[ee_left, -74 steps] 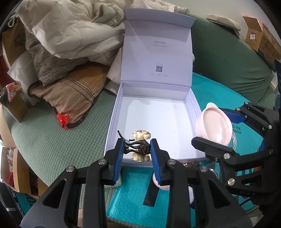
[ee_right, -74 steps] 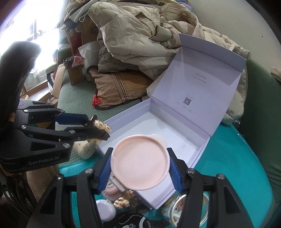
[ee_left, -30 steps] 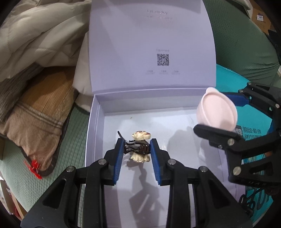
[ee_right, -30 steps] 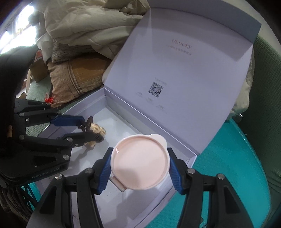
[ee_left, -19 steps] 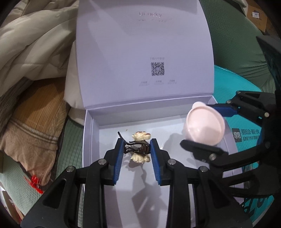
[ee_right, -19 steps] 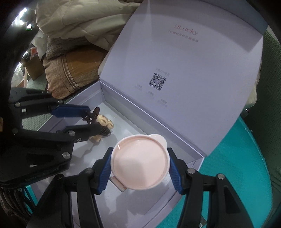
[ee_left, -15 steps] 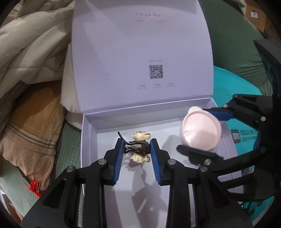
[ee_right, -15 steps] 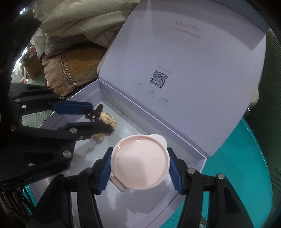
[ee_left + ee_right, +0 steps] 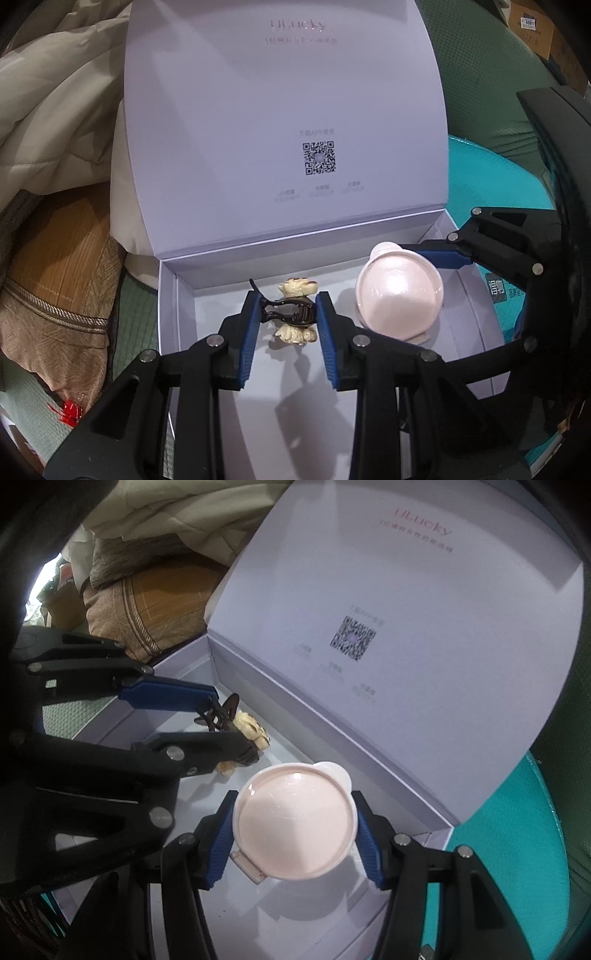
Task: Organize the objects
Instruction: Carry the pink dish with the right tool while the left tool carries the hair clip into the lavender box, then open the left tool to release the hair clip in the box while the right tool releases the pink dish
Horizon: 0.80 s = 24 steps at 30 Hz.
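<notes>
Currently the left gripper [image 9: 286,319] clamps a light, brittle-looking hair claw clip [image 9: 290,314] across its spine, and the right gripper [image 9: 295,829] squeezes a smooth pink round compact [image 9: 295,821] by its rim, both low inside the open lavender gift box [image 9: 168,295].

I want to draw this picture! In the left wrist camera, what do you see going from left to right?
Brown striped cushion → hair clip with a little cream figure, held in the left gripper → round pink case, held in the right gripper → teal mat.
</notes>
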Motion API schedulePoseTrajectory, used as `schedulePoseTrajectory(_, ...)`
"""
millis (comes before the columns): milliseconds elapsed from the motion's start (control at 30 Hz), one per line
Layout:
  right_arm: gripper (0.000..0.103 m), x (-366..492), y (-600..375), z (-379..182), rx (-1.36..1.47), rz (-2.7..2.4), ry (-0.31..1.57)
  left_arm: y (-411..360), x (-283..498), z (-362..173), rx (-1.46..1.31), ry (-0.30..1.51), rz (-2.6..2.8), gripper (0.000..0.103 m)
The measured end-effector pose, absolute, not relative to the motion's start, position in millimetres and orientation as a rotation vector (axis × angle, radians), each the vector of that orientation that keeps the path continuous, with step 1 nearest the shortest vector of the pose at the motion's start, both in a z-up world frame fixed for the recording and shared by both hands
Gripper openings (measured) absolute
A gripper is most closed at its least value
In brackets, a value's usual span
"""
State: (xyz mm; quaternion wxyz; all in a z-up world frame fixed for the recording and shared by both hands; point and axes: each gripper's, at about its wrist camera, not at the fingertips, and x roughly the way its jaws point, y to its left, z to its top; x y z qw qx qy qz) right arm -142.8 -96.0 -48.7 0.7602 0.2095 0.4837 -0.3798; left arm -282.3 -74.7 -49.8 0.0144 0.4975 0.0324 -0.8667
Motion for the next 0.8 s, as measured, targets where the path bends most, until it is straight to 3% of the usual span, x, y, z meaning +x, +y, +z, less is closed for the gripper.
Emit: schedulePoseTrajectory(800, 0.06, -145.4, -112.1, -79.6, 0.491, -0.838, 1.2, -94.4, -238.5, -91.9, 1.691, 0.302, -2.57, 0.03)
